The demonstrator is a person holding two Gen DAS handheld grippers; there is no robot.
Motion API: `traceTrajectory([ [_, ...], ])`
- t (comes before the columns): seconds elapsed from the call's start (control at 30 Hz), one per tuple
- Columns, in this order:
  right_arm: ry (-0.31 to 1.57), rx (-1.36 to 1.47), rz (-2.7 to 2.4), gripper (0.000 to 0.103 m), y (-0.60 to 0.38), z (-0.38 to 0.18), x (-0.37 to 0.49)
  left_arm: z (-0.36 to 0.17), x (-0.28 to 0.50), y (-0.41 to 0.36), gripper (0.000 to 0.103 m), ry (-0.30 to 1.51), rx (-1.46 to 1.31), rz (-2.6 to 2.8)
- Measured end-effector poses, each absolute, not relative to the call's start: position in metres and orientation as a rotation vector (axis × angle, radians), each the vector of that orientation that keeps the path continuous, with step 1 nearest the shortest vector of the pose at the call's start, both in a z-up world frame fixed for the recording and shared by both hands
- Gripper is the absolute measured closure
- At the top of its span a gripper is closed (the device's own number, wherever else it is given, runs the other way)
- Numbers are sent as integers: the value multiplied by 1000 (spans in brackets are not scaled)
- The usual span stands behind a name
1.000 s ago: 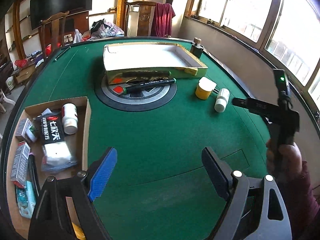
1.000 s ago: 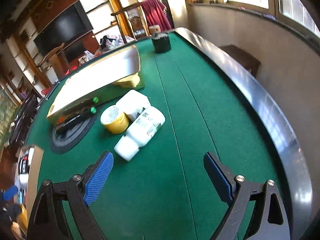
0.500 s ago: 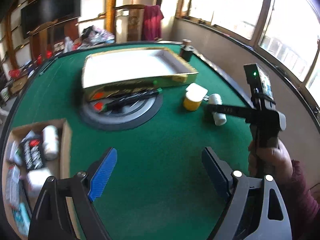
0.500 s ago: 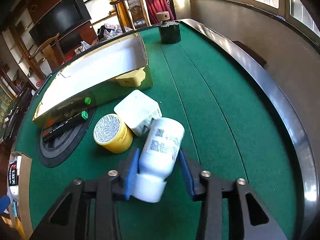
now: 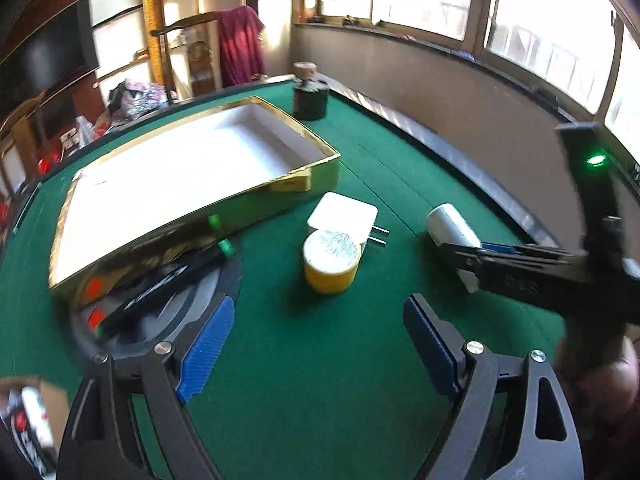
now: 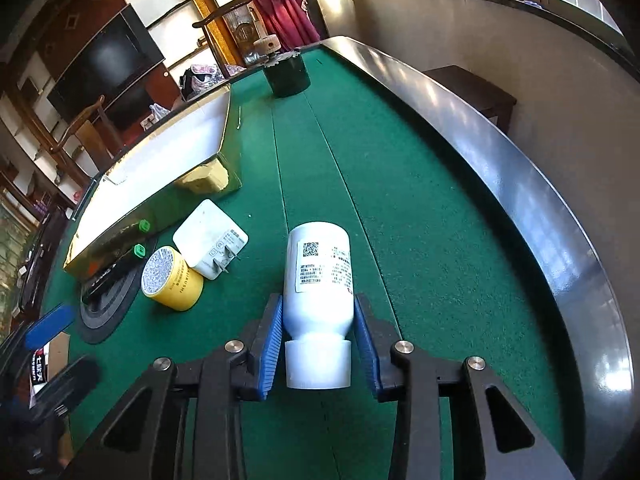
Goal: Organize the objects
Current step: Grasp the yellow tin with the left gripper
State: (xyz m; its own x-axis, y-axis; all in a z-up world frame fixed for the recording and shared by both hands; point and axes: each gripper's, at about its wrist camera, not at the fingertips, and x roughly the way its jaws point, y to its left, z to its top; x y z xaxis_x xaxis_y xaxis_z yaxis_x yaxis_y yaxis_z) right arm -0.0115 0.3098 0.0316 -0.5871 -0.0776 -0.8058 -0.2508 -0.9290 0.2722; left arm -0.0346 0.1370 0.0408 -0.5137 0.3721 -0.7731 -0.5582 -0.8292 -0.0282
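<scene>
The white bottle point(image 6: 319, 276), formerly beside the yellow tub point(image 6: 173, 279), now sits pinched in the closing right gripper point(image 6: 318, 340); the left gripper point(image 5: 316, 344) gapes empty, tub and white charger point(image 6: 211, 239) unsorted.

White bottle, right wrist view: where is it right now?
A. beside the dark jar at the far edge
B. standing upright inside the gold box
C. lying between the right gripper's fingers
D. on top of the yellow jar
C: the white bottle lies between the right gripper's closing blue fingers, cap toward the camera.
</scene>
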Motion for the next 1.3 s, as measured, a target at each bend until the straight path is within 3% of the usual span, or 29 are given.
traceTrajectory([
  [0.17, 499, -1375, 2651, 66, 303, 32, -12, 18, -53, 160, 18, 375, -1112, 2252],
  [0.37, 512, -1377, 2642, 66, 305, 32, -13, 7, -70, 172, 22, 340, -1112, 2221],
  [0.43, 510, -1376, 2641, 66, 305, 31, -16, 4, -73, 176, 28, 338, -1114, 2215],
  [0.5, 504, -1375, 2639, 65, 305, 31, -16, 0, -75, 179, 49, 346, -1126, 2206],
  [0.53, 498, -1373, 2639, 65, 304, 31, -17, -1, -75, 180, 53, 353, -1132, 2207],
  [0.57, 493, -1372, 2639, 65, 303, 31, -17, 0, -73, 179, 65, 358, -1118, 2220],
  [1.0, 421, -1350, 2650, 66, 297, 30, -16, 21, -55, 153, 65, 297, -1106, 2289],
  [1.13, 520, -1356, 2675, 66, 303, 30, -15, 31, -34, 134, 65, 250, -1103, 2301],
  [1.3, 788, -1370, 2716, 66, 321, 25, -15, 47, -1, 102, 65, 173, -1065, 2341],
])
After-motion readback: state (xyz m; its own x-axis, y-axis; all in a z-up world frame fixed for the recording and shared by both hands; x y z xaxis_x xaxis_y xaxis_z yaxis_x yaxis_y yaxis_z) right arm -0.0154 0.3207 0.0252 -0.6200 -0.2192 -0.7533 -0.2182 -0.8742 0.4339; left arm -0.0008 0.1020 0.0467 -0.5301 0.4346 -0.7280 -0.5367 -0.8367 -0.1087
